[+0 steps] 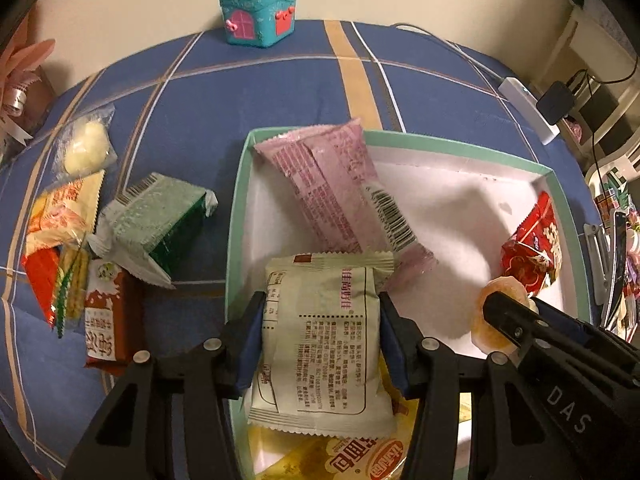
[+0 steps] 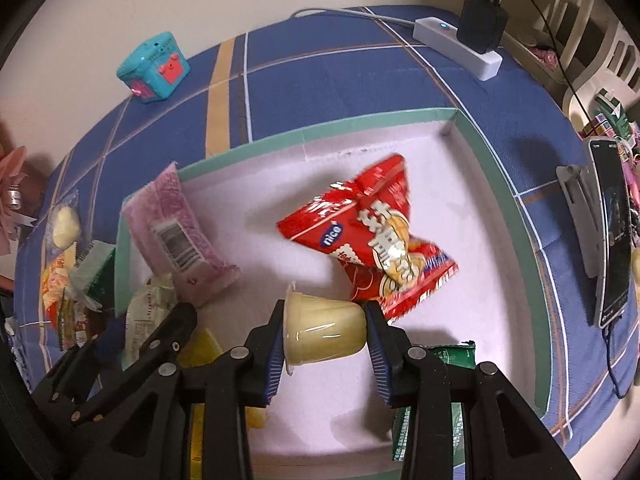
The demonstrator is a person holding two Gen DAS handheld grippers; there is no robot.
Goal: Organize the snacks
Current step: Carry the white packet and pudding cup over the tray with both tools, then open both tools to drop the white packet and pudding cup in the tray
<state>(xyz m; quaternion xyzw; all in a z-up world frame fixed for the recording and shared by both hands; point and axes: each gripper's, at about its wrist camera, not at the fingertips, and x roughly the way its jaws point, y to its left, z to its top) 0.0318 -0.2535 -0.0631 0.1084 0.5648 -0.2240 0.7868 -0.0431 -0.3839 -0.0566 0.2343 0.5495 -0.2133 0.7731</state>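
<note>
A shallow box with a green rim [image 1: 460,145] [image 2: 360,122] and white floor lies on the blue checked cloth. My left gripper [image 1: 322,320] is shut on a cream snack packet [image 1: 328,340], held over the box's near left corner above a yellow packet [image 1: 360,456]. My right gripper [image 2: 325,330] is shut on a pale yellow jelly cup [image 2: 324,330], held sideways over the box floor. Inside the box lie a pink packet [image 1: 332,188] [image 2: 180,236] leaning on the left wall and a red packet [image 2: 372,236] [image 1: 534,246]. The right gripper's finger [image 1: 520,320] shows in the left wrist view with the jelly cup [image 1: 492,320].
Loose snacks lie left of the box: a green packet [image 1: 156,220], a brown-red packet [image 1: 106,316], an orange packet [image 1: 64,208] and a clear-wrapped white sweet [image 1: 84,148]. A teal toy house [image 1: 260,12] stands at the back. A power strip [image 2: 456,46] and a phone on a stand [image 2: 608,232] are at right.
</note>
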